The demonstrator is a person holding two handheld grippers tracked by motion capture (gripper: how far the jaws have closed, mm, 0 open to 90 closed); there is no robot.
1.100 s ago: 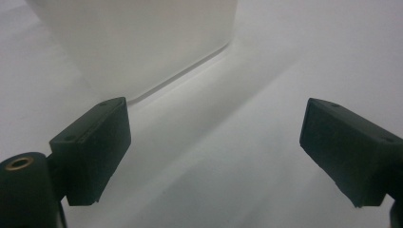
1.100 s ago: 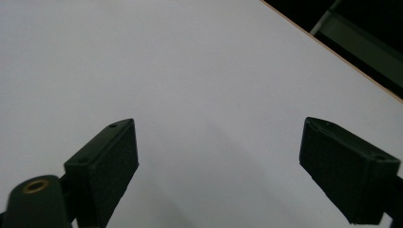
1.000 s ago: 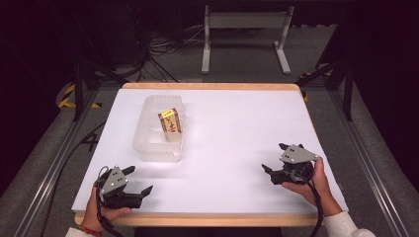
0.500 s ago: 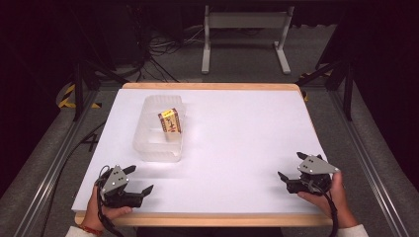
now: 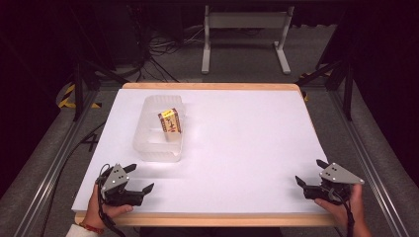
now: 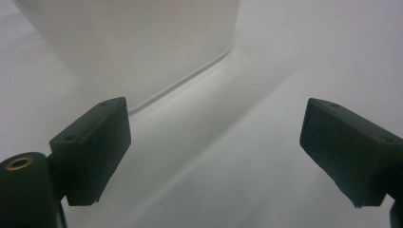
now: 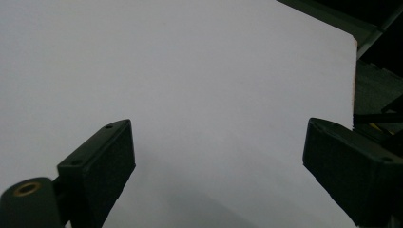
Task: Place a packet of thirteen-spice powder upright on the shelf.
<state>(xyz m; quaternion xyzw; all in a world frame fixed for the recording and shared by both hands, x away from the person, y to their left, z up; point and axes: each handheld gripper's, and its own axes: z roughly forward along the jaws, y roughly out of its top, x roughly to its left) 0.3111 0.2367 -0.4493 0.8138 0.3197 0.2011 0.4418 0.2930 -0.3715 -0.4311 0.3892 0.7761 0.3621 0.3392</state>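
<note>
Dark floor strewn with cables surrounds a white-topped table with a wooden edge [image 5: 237, 163], and a grey metal stand [image 5: 244, 37] sits on the floor beyond its far side. On the table's left half rests a clear rectangular plastic container [image 5: 158, 133], open at the top, and inside it, toward its far end, lies a small yellow and brown printed box [image 5: 169, 121]. At the near left corner a hand holds the left gripper [image 5: 140, 177] low over the table, just short of the container's near end, its jaws spread wide with nothing between them. At the near right corner the right gripper [image 5: 309, 174] sits likewise, jaws wide apart over bare white tabletop, well apart from the container.
</note>
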